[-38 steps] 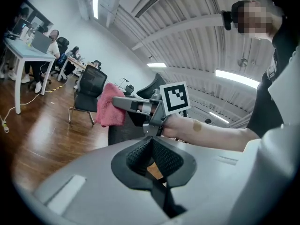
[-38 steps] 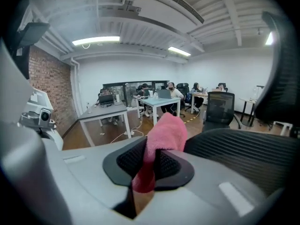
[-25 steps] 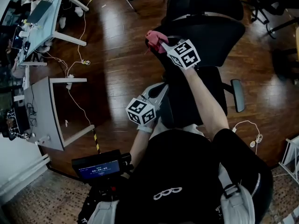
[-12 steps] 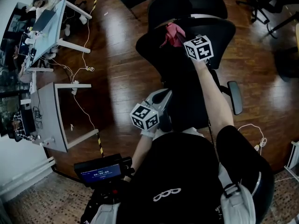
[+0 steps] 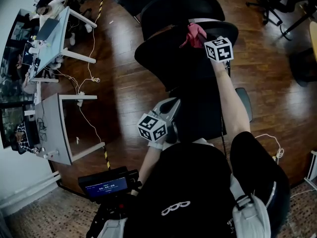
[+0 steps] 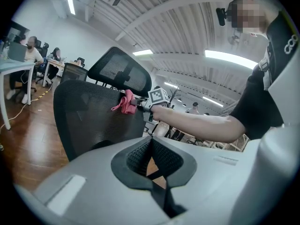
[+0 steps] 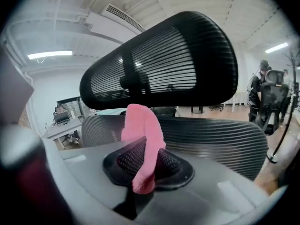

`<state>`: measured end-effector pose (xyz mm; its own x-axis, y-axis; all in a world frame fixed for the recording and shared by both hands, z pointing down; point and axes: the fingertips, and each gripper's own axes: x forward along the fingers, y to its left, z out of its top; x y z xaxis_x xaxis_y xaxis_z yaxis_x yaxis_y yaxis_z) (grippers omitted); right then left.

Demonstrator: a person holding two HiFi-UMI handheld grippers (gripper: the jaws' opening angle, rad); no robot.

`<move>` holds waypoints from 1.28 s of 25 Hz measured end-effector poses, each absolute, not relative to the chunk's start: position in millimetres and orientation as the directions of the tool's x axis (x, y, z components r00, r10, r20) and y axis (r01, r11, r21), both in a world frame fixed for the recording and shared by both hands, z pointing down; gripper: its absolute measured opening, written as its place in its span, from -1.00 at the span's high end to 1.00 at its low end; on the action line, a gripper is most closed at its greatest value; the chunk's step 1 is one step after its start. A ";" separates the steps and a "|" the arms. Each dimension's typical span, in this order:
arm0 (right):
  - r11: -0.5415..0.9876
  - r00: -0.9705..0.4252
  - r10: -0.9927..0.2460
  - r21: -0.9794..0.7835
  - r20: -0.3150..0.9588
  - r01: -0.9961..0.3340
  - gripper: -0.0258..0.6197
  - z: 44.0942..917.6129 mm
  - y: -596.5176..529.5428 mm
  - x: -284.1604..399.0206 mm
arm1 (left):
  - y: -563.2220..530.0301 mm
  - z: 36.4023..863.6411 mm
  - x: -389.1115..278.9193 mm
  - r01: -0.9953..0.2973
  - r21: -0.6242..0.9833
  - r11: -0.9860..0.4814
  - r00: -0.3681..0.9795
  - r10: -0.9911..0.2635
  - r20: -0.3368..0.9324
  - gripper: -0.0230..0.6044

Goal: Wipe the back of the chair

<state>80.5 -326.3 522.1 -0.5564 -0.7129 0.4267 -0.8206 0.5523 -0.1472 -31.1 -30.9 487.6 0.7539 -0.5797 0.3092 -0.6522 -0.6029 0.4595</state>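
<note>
One cloth [image 7: 143, 125] clamped in R gripper [image 7: 143, 168], at chair back [image 7: 211, 139]; L gripper [image 6: 151, 156] fingers [image 6: 139, 158] together.

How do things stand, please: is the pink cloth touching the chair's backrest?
Cannot tell. In the left gripper view the pink cloth overlaps the top edge of the backrest, but neither contact nor a gap shows plainly.

The right arm reaches straight forward with the right gripper [image 5: 202, 37] clamped on a pink cloth [image 5: 194, 32], while the left gripper [image 5: 168, 108] hangs near the torso, jaws together.
</note>
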 end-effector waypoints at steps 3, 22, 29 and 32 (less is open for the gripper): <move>0.526 -0.532 -0.731 -0.143 0.428 -0.838 0.80 522.1 -331.1 109.8 | -30.6 486.9 -20.7 -0.652 0.455 -0.607 0.755 -0.577 0.312 0.97; 0.358 -0.369 -0.815 -0.111 0.448 -0.927 0.80 522.3 -336.6 245.2 | -19.4 483.1 0.2 -0.668 0.436 -0.603 0.741 -0.595 0.312 0.97; 0.226 -0.224 -0.839 -0.057 0.497 -0.972 0.80 528.5 -331.3 299.7 | -18.3 484.4 0.3 -0.665 0.439 -0.604 0.744 -0.592 0.311 0.97; 0.164 -0.159 -0.843 -0.036 0.514 -0.986 0.80 533.5 -323.9 325.7 | -15.4 483.7 -0.2 -0.662 0.442 -0.606 0.746 -0.590 0.310 0.97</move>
